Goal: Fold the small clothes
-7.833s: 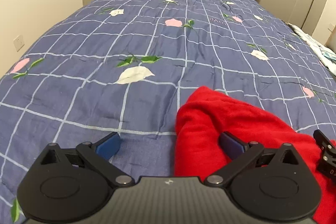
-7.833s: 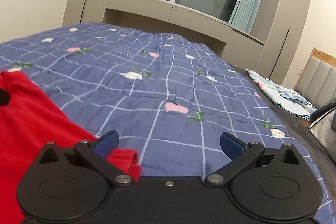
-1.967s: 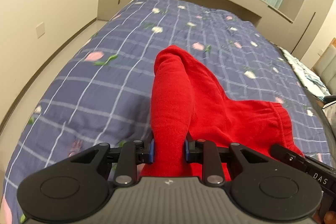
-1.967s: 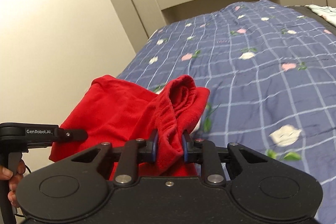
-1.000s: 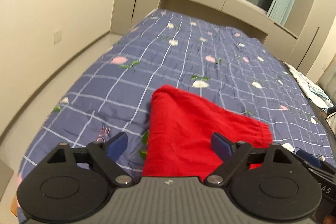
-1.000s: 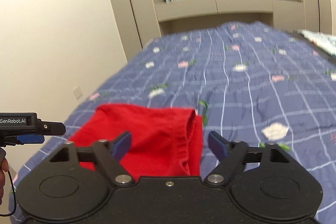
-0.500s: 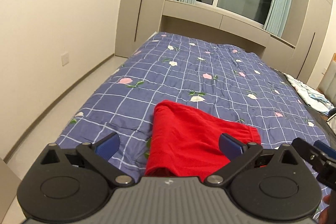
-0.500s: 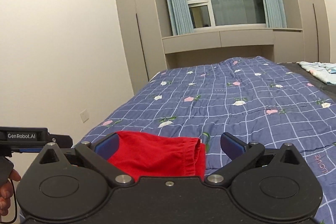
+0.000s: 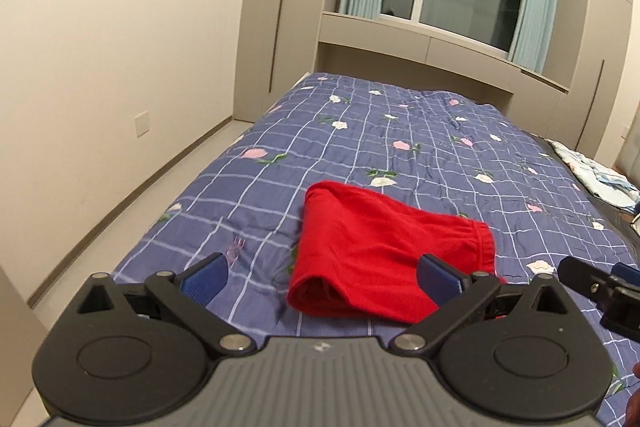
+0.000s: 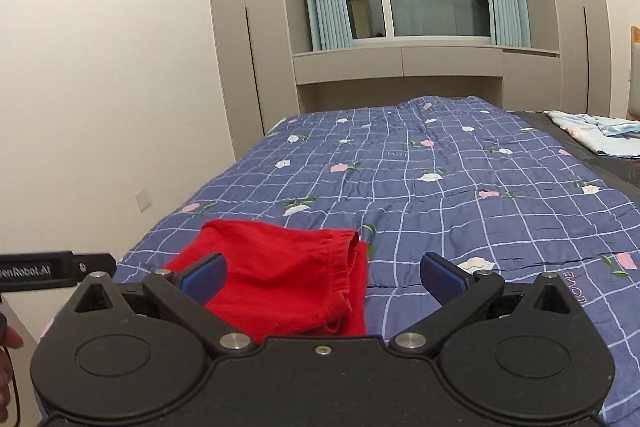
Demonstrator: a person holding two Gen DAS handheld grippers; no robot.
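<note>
Lying folded on the blue checked quilt (image 9: 360, 131), red shorts (image 9: 380, 251) sit free of both wide-open grippers (image 9: 324, 273) (image 10: 324, 273); the loose fold could spring open if snagged.

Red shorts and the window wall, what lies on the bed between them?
Only bare quilt between the red shorts and the window wall, in the right wrist view.

The red shorts (image 9: 380, 247) lie folded flat on the quilt — elastic waistband turned rightward.
</note>
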